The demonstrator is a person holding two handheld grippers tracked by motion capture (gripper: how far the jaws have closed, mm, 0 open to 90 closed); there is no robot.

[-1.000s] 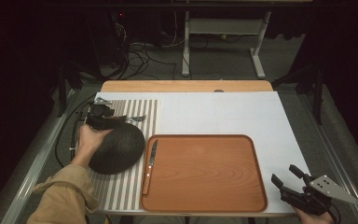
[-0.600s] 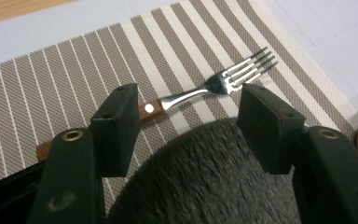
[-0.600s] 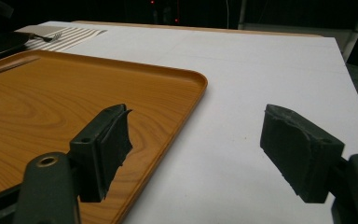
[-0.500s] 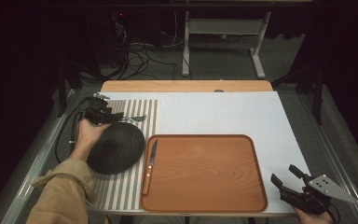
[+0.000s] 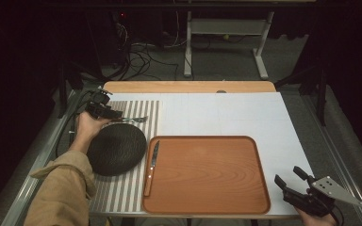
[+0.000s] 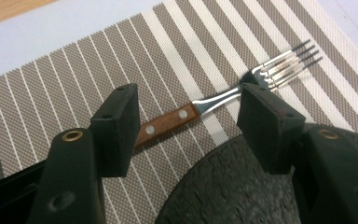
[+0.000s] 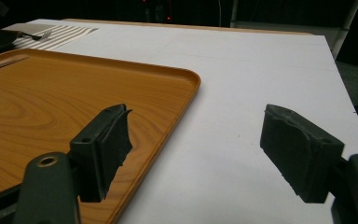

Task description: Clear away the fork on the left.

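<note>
While the left gripper (image 5: 104,111) was set over the far edge of the round dark mat (image 5: 117,149) a second ago, it is now seen shifted further toward the far left of the table, and its jaws are held wide apart, nothing between them. In the left gripper view the fork (image 6: 223,100) is framed in the gap between the two pads: the wooden handle lies toward the left pad, the tines point away past the right pad, and the whole fork rests flat on the striped placemat (image 6: 74,79), just beyond the rim of the dark mat. No contact with the fork is made yet. The move is judged to be an approach for picking up the fork, so a lowering of the jaws over the handle or neck is what is called for next. Further right, a knife (image 5: 152,165) is laid along the left edge of the wooden tray (image 5: 207,207), its place unchanged. At the near right corner of the table the right gripper (image 5: 296,184) is kept where it was, jaws spread open and empty, idle beside the tray
</note>
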